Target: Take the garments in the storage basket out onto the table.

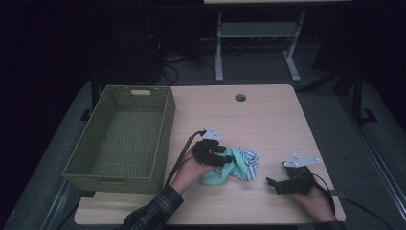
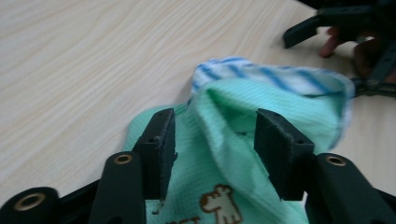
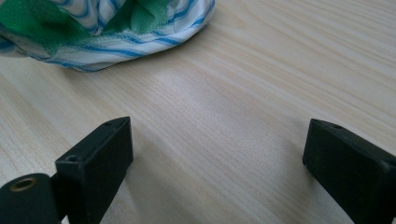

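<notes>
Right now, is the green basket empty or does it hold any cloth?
Empty: the green basket shows only its bare woven floor. The green cloth lies bunched on the table beside it.

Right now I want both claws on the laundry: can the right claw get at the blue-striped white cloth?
Probably yes: the right claw stands open, with bare light wooden table between it and the blue-striped white cloth.
</notes>
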The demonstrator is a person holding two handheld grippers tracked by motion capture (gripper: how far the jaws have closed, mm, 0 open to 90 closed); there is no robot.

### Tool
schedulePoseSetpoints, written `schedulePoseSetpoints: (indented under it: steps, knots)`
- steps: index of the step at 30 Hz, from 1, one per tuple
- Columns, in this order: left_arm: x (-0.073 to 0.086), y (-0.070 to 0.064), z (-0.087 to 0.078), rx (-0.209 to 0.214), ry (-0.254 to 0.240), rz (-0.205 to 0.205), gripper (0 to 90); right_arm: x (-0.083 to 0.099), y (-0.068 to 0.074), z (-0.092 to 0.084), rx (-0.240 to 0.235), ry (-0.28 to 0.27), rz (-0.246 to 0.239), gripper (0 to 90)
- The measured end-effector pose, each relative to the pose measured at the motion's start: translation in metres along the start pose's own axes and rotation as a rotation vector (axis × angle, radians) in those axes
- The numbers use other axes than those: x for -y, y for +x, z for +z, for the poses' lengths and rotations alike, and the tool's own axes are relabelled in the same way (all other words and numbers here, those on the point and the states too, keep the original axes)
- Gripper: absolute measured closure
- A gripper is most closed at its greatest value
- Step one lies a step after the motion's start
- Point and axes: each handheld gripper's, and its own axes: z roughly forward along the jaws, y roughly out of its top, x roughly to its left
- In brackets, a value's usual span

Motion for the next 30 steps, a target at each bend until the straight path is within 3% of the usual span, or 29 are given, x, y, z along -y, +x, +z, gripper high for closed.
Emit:
schedulePoseSetpoints:
  steps: [12,19,23,30]
  knots:
    - [-0.015,-0.038,-0.004,0.093,-0.052,0.084,47.9,0.000,0.000,0.000,-0.001,-0.001,-0.001,8.1]
    - [-0.013,-0.051,0.011,0.127,-0.019,0.109,48.9,0.000,0.000,0.000,-0.001,-0.001,-0.003,8.1]
    - [-0.011,-0.058,0.020,0.132,0.008,0.131,49.3,0.000,0.000,0.000,-0.001,-0.002,-0.004,8.1]
    - [-0.007,-0.063,0.032,0.114,0.023,0.123,52.4,0.000,0.000,0.000,0.000,-0.001,-0.002,8.1]
